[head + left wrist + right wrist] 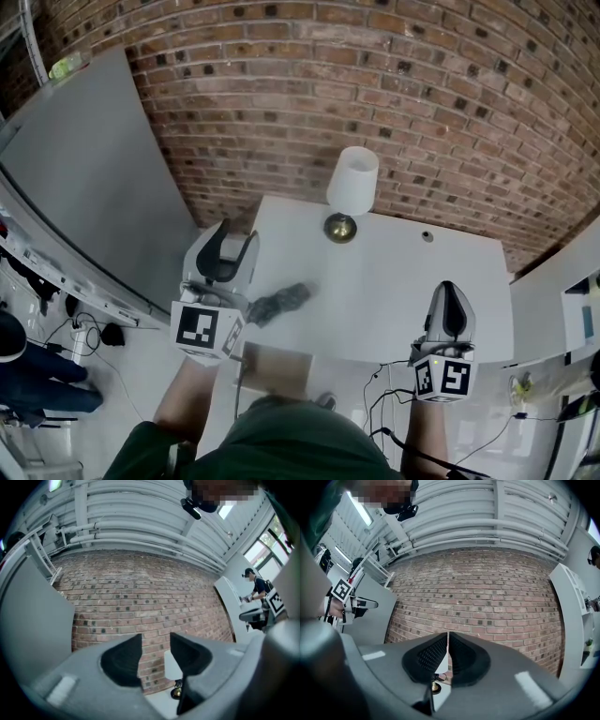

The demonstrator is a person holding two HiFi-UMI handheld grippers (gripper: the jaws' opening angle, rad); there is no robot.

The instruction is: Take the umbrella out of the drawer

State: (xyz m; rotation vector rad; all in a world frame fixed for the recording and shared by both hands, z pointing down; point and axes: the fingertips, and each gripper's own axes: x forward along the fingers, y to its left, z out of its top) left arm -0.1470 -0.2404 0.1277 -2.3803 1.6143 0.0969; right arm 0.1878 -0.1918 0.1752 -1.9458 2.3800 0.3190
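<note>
Holds both forearms out from the bottom of the head view, one tool in each hand, both aimed at the brick wall (394, 84) and tipped a touch above level. Carries the left tongs (223, 253) over the left front part of the bench (422, 281); shows a small gap between their jaws in the left gripper view, open, with only wall and the table lamp (351, 192) seen through it. Carries the right tongs (450, 314) over the right front edge, jaws pressed together on nothing.

Has the drawer (277, 367) pulled out under the bench's front edge, between the two forearms, with only its brown floor in sight.

Finds the umbrella (281, 302), folded and dark grey, outside the drawer, flat on the bench top just right of the left tongs' marker cube and well apart from the right tongs. Lies with its long axis running from near-left to far-right in the head view, far end toward the lamp; cannot tell which end is the handle.
</note>
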